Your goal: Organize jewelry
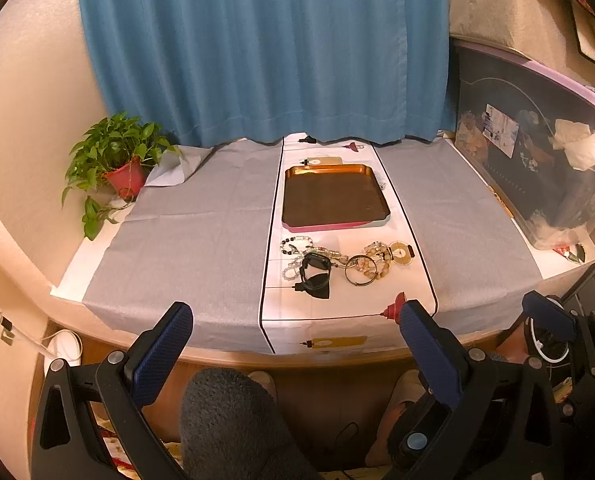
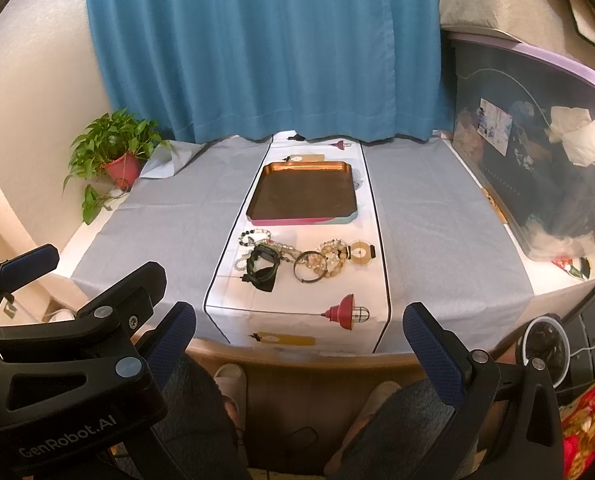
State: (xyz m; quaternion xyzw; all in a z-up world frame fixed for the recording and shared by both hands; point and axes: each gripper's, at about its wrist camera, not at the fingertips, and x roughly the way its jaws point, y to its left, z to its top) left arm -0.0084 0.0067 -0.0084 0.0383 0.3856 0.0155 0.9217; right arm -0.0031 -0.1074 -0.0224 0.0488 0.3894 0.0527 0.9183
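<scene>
A pile of jewelry lies on the white table runner: a black watch, beaded bracelets, a metal bangle and pale bead strands. Behind it sits an empty orange-rimmed tray with a dark floor. My left gripper is open and empty, held back from the table's front edge. My right gripper is open and empty, also in front of the edge. The left gripper also shows at the left of the right wrist view.
A potted plant stands at the table's back left. A large clear storage bin runs along the right side. A blue curtain hangs behind. Grey cloth covers the table. The person's knees are below.
</scene>
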